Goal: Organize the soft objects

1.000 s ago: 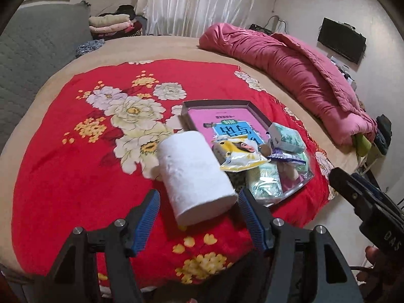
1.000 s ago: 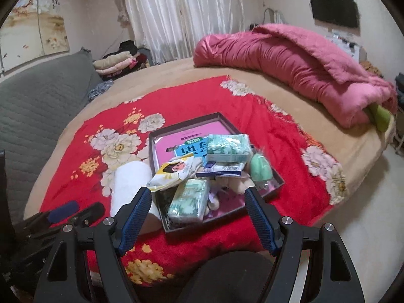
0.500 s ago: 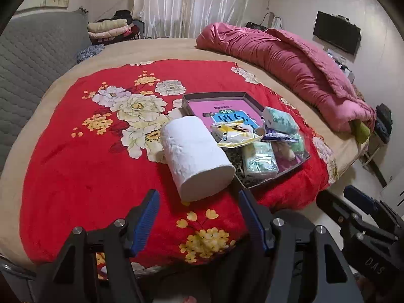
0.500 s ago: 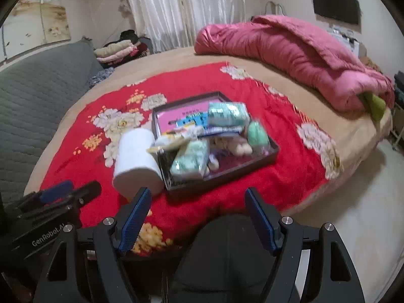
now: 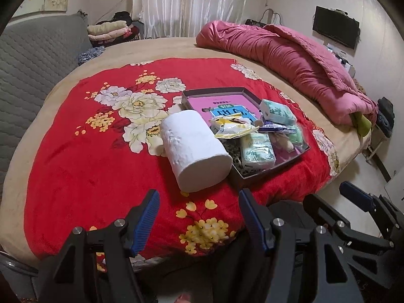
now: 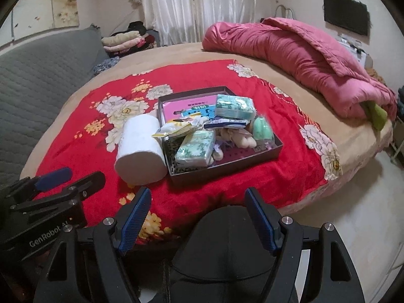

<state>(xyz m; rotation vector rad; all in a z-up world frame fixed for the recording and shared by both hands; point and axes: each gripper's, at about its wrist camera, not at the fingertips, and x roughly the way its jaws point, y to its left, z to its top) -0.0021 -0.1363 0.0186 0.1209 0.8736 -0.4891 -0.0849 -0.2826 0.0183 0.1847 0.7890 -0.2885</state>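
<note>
Both jaws stand spread and empty: left gripper (image 5: 199,202) and right gripper (image 6: 198,199) hover near the bed's edge. On the red floral blanket (image 5: 83,166), a toilet-paper roll (image 5: 194,149) lies on its side touching the dark tray (image 6: 227,166) of tissue packs (image 6: 195,149).

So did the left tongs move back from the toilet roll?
Yes. The left tongs now sit nearer the blanket's edge, with red blanket showing before the toilet roll.
</note>
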